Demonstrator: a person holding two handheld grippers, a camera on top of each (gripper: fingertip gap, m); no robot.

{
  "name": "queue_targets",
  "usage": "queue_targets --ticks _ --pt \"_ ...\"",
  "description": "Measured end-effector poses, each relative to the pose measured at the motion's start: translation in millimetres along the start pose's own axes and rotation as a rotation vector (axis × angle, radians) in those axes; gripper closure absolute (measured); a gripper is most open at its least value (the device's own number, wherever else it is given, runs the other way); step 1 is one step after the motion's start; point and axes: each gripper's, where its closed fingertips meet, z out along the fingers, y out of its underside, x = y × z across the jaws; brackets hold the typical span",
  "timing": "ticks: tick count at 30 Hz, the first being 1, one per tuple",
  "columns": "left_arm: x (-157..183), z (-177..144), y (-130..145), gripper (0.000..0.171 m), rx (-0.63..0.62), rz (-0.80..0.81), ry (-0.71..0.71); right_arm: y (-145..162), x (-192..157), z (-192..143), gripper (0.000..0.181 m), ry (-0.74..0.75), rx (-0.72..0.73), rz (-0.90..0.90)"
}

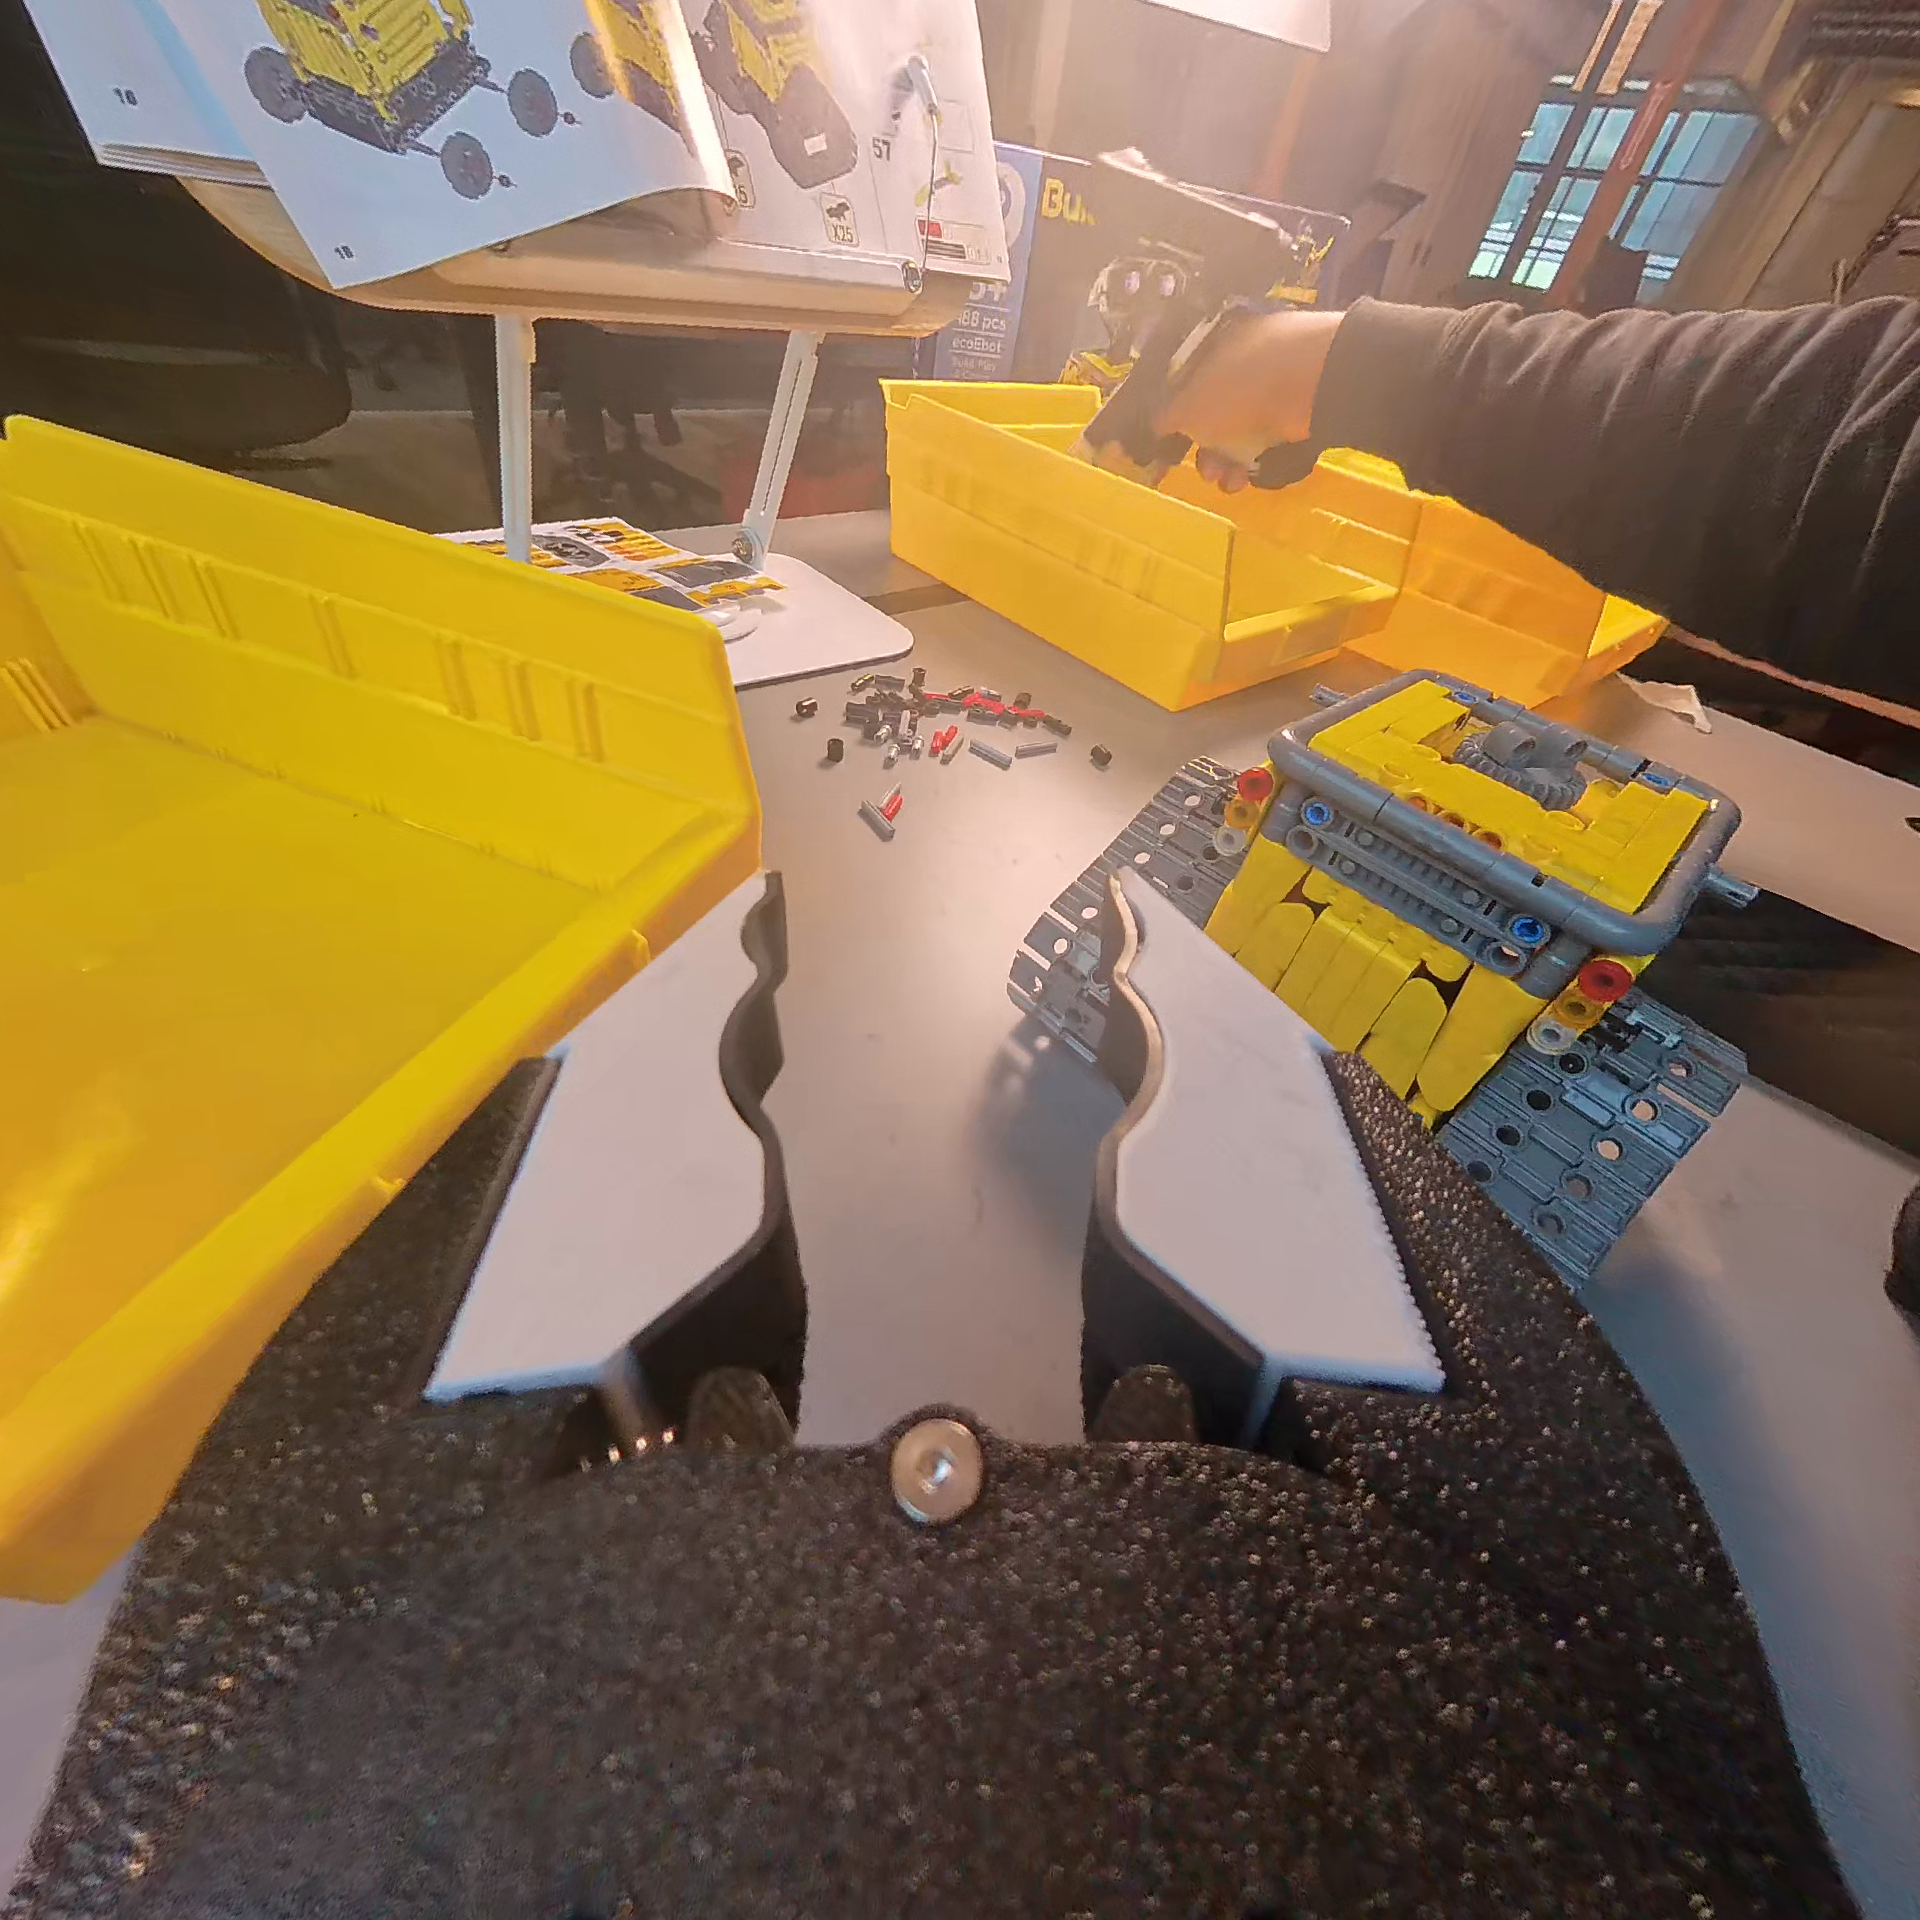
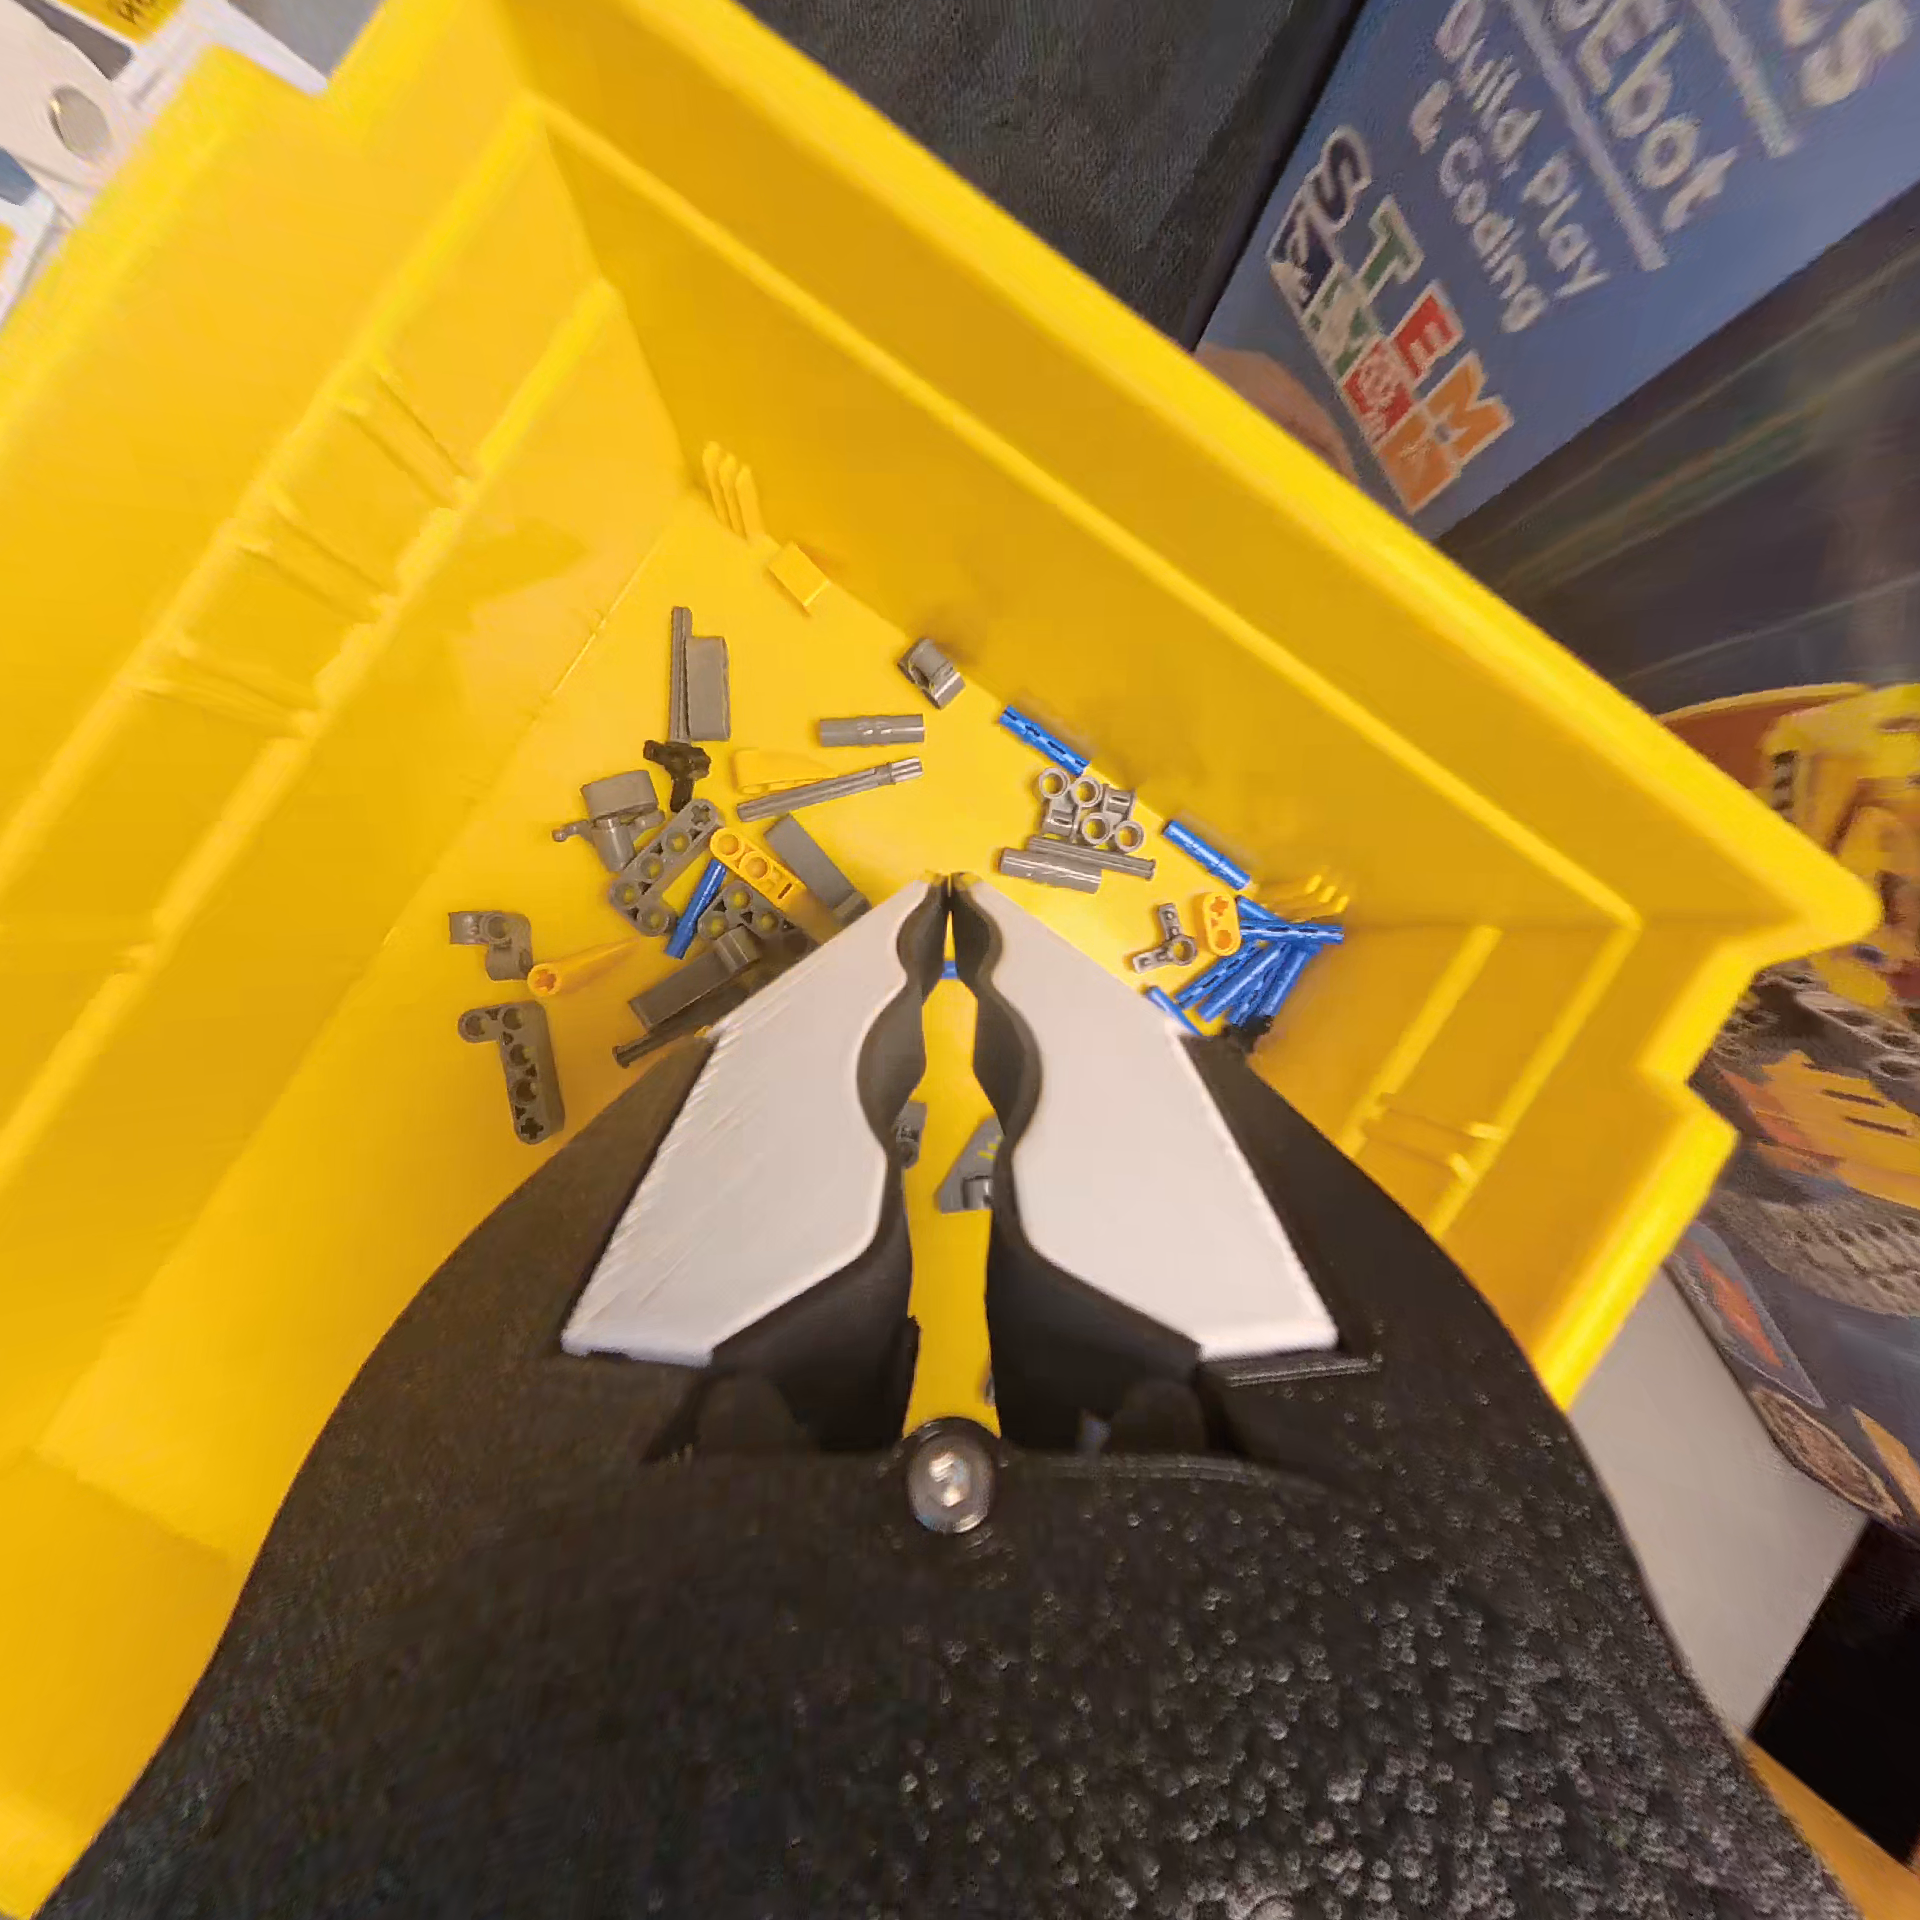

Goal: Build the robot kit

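My left gripper point(image 1: 945, 894) is open and empty, low over the grey table point(image 1: 935, 1091). It sits between a yellow bin point(image 1: 364, 665) on its left and a yellow and grey brick vehicle model point(image 1: 1455, 883) on its right. A scatter of small black, red and grey pins point(image 1: 935, 717) lies ahead of it. My right gripper point(image 2: 948, 896) is shut, tips together, inside another yellow bin point(image 2: 935, 364) just above loose grey beams point(image 2: 665, 862) and blue axles point(image 2: 1257, 966). I see nothing between its tips. It also shows far off in the left wrist view point(image 1: 1143, 426), held by a hand.
An instruction booklet point(image 1: 520, 125) rests on a white stand point(image 1: 790, 613) at the back left. A blue toy box point(image 2: 1558, 260) stands behind the far bins point(image 1: 1091, 561). A person's dark sleeve point(image 1: 1610, 436) reaches across at the right. Left tips to right tips: about 55 cm.
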Motion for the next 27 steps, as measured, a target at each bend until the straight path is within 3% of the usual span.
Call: queue_targets --ticks 6,13,18,20,22,25,27 --pt "0 2 2 0.112 -0.013 0.001 -0.003 -9 -2 -6 0.175 0.008 0.072 -0.013" --pt "-2 2 3 0.112 -0.015 -0.002 -0.014 10 -20 22 0.175 -0.028 -0.019 -0.055" --pt "-3 3 4 0.112 -0.023 -0.011 -0.011 19 -44 13 0.179 -0.146 -0.036 -0.048" --pt "-3 3 4 0.112 -0.025 -0.012 -0.008 16 -57 -2 0.178 -0.207 0.020 -0.060" --pt "-2 3 3 0.112 -0.021 -0.011 -0.009 2 -64 -32 0.175 -0.231 0.164 -0.078" --pt "-3 2 3 0.112 -0.018 -0.012 -0.009 -16 -54 -101 0.173 -0.149 0.438 -0.125" --pt "-2 3 3 0.112 -0.021 -0.010 -0.009 -8 -37 -145 0.165 -0.067 0.540 -0.121"
